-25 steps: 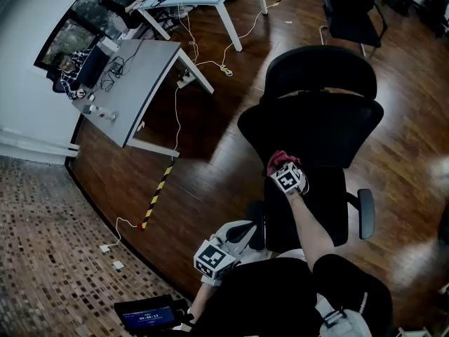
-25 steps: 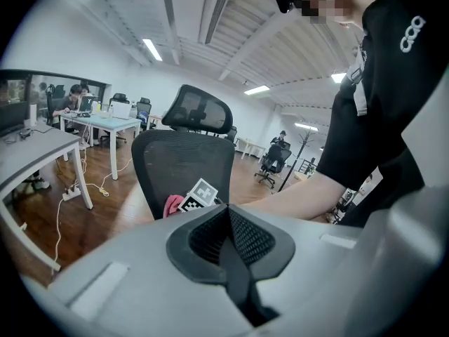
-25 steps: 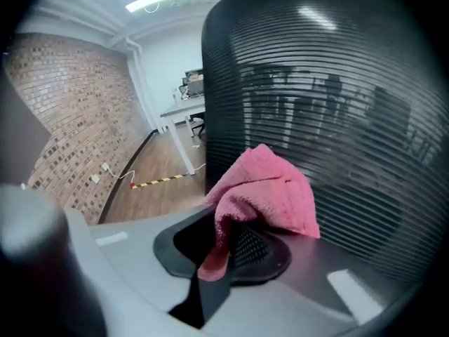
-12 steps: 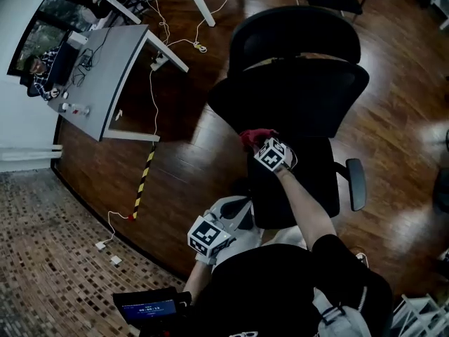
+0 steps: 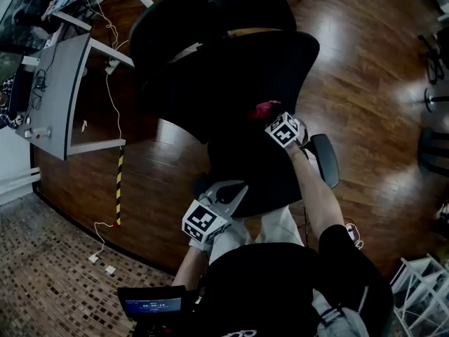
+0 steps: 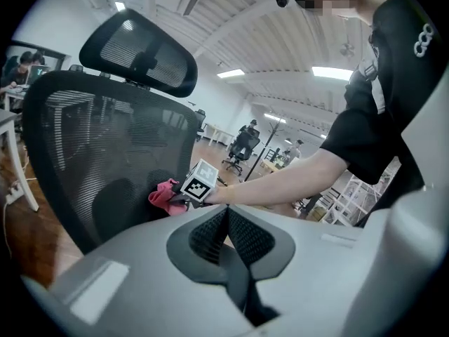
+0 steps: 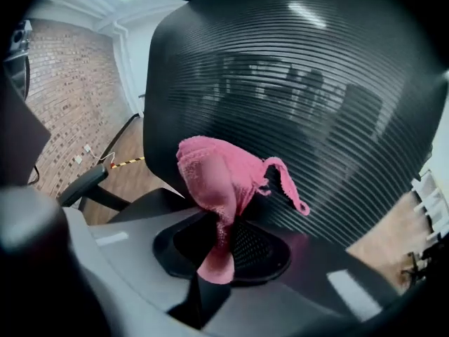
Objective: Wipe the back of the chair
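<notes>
In the head view, the black chair (image 5: 231,76) fills the middle, its headrest (image 5: 210,5) uppermost and the seat toward the person. The right gripper (image 5: 273,118) reaches out to the lower right part of the chair back with a pink cloth (image 5: 266,109) at its tip. The left gripper (image 5: 226,195) hangs low, near the person's body and well apart from the back. A grey counter (image 5: 59,97) stands at the left on the wooden floor (image 5: 372,83).

In the left gripper view, the left gripper (image 6: 228,223) has its jaws together with nothing between them. Beyond it, the cloth (image 6: 165,195) sits on the seat-side face of the mesh back (image 6: 105,160).

In the right gripper view, the right gripper (image 7: 216,239) has its jaws clamped on the cloth (image 7: 217,177), which is bunched against the ribbed mesh of the back (image 7: 309,97). An armrest (image 7: 84,184) shows at the left.
</notes>
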Tool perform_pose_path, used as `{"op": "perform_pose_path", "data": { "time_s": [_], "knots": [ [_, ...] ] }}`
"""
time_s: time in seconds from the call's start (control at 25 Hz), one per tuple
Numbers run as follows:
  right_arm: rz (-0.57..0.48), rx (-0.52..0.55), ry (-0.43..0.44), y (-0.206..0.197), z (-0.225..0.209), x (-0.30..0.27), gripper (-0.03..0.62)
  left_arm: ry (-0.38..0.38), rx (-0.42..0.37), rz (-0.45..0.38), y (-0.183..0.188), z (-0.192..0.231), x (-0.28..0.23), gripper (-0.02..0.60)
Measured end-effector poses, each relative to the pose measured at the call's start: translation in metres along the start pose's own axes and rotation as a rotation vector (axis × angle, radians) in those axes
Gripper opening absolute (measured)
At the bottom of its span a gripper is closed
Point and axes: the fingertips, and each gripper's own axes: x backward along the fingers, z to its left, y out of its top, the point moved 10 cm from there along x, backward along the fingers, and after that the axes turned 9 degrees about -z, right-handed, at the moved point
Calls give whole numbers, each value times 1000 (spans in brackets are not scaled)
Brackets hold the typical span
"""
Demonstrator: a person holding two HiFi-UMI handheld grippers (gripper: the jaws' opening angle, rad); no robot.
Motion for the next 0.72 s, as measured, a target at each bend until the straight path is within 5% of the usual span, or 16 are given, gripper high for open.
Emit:
{"op": "perform_pose_path", "data": {
  "time_s": [0.4,0.72],
  "knots": [
    [0,-133,-161,-55,-59,44,46,-60,-30,37,-10,-2,-61,-8],
    [-26,-131,-172,-49,-21,26,46,-26,-2,23,-40,6,-59,-9]
  ]
}}
